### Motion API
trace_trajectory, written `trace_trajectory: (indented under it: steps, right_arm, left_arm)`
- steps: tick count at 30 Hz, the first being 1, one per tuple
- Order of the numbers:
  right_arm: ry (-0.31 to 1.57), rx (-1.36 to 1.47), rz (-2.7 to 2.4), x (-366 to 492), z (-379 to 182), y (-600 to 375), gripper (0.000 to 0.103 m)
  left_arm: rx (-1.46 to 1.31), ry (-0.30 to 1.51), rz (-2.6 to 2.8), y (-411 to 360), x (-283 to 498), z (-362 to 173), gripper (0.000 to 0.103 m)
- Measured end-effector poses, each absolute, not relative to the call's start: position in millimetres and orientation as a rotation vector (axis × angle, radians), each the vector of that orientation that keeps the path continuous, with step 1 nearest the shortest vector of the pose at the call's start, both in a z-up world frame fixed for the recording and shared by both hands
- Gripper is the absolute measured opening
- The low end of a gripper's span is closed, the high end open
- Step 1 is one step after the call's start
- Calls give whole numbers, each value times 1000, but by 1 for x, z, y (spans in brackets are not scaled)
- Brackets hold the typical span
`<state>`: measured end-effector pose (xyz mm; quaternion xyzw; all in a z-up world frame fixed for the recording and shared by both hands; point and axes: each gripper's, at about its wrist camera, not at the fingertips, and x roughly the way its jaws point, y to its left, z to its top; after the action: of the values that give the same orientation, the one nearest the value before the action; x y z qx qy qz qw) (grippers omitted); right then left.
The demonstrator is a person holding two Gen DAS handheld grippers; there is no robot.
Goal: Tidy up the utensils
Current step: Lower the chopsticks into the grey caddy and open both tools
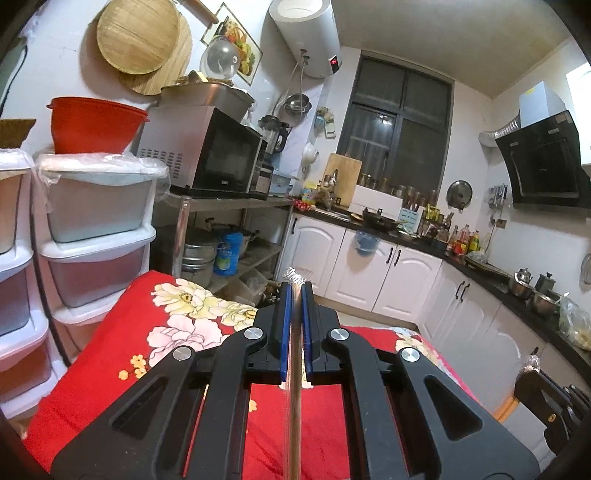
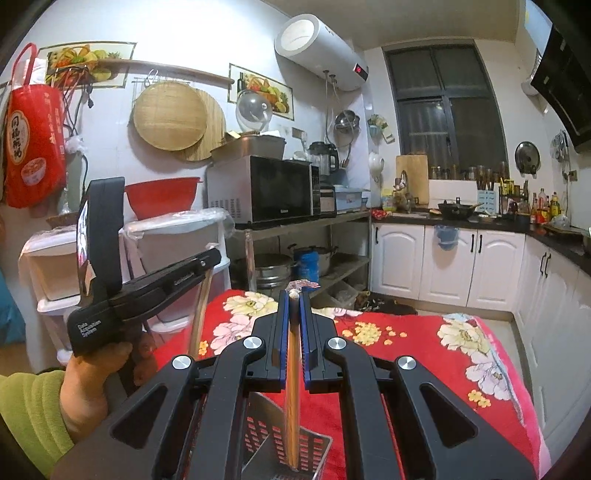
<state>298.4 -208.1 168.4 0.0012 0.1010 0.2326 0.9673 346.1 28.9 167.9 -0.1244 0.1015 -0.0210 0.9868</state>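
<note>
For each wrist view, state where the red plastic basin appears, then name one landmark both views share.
Left wrist view: the red plastic basin sits upper left, on top of the white drawer unit.
Right wrist view: it is left of centre, just left of the microwave.
Shared landmark: the white water heater.

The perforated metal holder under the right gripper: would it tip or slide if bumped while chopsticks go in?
The metal holder probably tips fairly easily: it looks thin-walled and perforated, so light. It stands on the soft floral cloth, which likely resists sliding but gives unsteady footing. The wrapped chopsticks add leverage.
</note>
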Motion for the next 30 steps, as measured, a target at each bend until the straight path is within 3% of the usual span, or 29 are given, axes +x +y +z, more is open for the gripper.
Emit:
trace_trajectory:
  steps: [15, 21, 30]
  right_arm:
    - [328, 62, 462, 310, 132, -220, 6]
    - [360, 76, 453, 308, 126, -226, 7]
    - [387, 95, 437, 298, 124, -236, 26]
  left_arm:
    - [-258, 266, -72, 32, 353, 136, 2]
    - [-268, 319, -66, 42, 344, 129, 17]
    - [-295, 383, -87, 56, 323, 124, 27]
